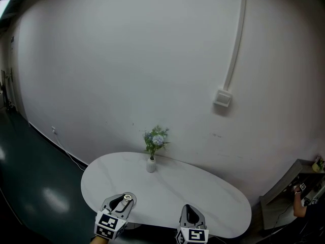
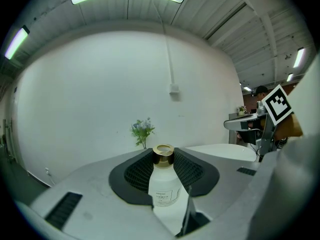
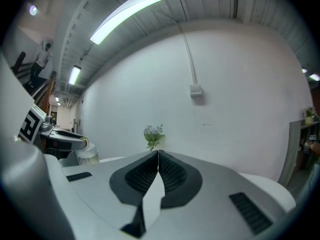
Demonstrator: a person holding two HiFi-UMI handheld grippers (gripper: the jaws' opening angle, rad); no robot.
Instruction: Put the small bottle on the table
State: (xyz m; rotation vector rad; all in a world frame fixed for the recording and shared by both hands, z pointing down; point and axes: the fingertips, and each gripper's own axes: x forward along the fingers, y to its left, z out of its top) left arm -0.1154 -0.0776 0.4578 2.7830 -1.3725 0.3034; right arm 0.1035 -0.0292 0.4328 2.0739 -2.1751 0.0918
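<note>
Against a white wall (image 1: pixel 127 60), an oval table (image 1: pixel 218 200) carries a flower vase (image 1: pixel 151 164) at 12 o'clock.
At 7 o'clock the left gripper (image 1: pixel 122 203) clamps the small bottle (image 2: pixel 164 183) upright over the table's near edge; at 5 o'clock the right gripper (image 1: pixel 188 212) is closed, jaws touching, with nothing in them.

Your bottle (image 2: pixel 164 184) is milky white with a shiny gold cap (image 2: pixel 163 154). Your left gripper (image 1: pixel 123 201) and right gripper (image 1: pixel 189 212) are pale grey with black gridded pads (image 2: pixel 137 171); their marker cubes (image 1: pixel 106 226) show black-and-white squares. The table (image 1: pixel 203 197) and vase (image 1: pixel 151 165) are white, the flowers (image 1: pixel 156 139) pale blue over green leaves.
</note>
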